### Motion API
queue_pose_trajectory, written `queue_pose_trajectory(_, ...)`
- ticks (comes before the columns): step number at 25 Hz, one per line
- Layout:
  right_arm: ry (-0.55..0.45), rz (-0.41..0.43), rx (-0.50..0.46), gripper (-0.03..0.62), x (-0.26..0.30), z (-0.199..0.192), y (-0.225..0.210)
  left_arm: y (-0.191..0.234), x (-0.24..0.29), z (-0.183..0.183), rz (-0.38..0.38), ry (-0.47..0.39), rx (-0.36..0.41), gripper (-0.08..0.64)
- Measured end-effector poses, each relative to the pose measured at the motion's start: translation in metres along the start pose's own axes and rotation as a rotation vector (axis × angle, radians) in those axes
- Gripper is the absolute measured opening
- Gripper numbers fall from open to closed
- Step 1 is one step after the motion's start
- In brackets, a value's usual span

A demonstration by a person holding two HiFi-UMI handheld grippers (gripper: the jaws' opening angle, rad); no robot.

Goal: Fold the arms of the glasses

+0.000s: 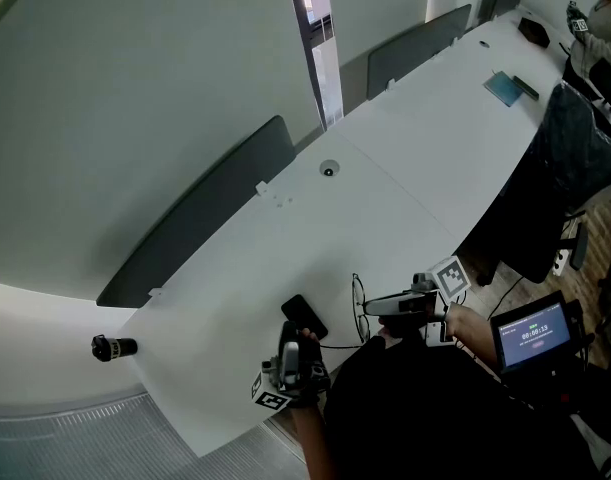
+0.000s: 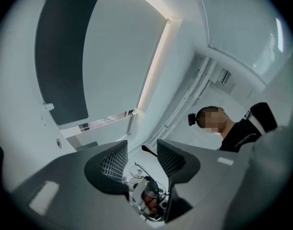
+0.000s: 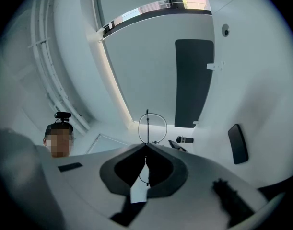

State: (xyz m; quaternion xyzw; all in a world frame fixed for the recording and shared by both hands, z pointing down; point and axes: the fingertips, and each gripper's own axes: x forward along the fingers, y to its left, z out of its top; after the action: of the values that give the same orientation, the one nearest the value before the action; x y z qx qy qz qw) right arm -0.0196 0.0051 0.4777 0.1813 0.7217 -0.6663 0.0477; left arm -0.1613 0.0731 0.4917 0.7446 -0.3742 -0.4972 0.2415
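The thin wire-rimmed glasses [image 1: 358, 303] stand upright just above the near edge of the white table [image 1: 385, 168]. My right gripper [image 1: 369, 306] is shut on their frame; in the right gripper view one round lens [image 3: 152, 127] rises above the closed jaws [image 3: 146, 148]. My left gripper [image 1: 294, 342] is to the left of the glasses and stands open. In the left gripper view [image 2: 142, 159] the glasses [image 2: 147, 185] show low in the gap between the jaws, with one arm tip [image 2: 148, 151] sticking out, and neither pad touches them.
A flat black phone-like object [image 1: 303, 316] lies on the table beside the left gripper. Dark divider panels [image 1: 215, 208] line the far edge. A black chair [image 1: 575, 158] and a small screen [image 1: 533, 333] are at the right. A black cylinder [image 1: 113, 348] lies off the table's left end.
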Motion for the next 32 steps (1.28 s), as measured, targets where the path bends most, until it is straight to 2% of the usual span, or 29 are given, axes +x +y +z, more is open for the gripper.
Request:
queue_pose_trajectory(2, -0.009, -0.014, -0.004, 0.009, -0.003, 0.002, -0.002, 0.004, -0.008, 0.008, 0.100, 0.022, 0.126, 0.178)
queue_pose_trajectory(4, -0.011, -0.023, -0.009, 0.010, -0.005, 0.004, -0.003, -0.001, -0.010, 0.013, 0.185, 0.081, 0.310, 0.177)
queue_pose_trajectory(6, -0.011, -0.027, -0.012, 0.011, -0.007, 0.004, -0.003, -0.016, -0.004, 0.005, 0.199, 0.222, 0.511, 0.176)
queue_pose_trajectory(8, -0.008, -0.030, -0.015, 0.011, -0.007, 0.004, -0.003, -0.030, 0.006, -0.013, 0.175, 0.410, 0.691, 0.176)
queue_pose_trajectory(10, -0.004, -0.039, -0.018, 0.010, -0.007, 0.004, -0.005, -0.034, 0.009, -0.030, 0.174, 0.564, 0.807, 0.176)
queue_pose_trajectory(12, 0.000, -0.044, -0.017, 0.010, -0.007, 0.003, -0.006, -0.037, 0.012, -0.035, 0.183, 0.595, 0.837, 0.176)
queue_pose_trajectory(15, 0.004, -0.043, -0.015, 0.010, -0.005, 0.002, -0.008, -0.038, 0.016, -0.035, 0.179, 0.559, 0.824, 0.175)
queue_pose_trajectory(19, 0.009, -0.011, -0.023, 0.010, -0.003, 0.002, -0.006, -0.032, 0.013, -0.039, 0.175, 0.576, 0.812, 0.175)
queue_pose_trajectory(32, 0.023, -0.036, -0.019, 0.010, -0.005, -0.004, -0.010, -0.026, 0.018, -0.054, 0.139, 0.641, 0.812, 0.175)
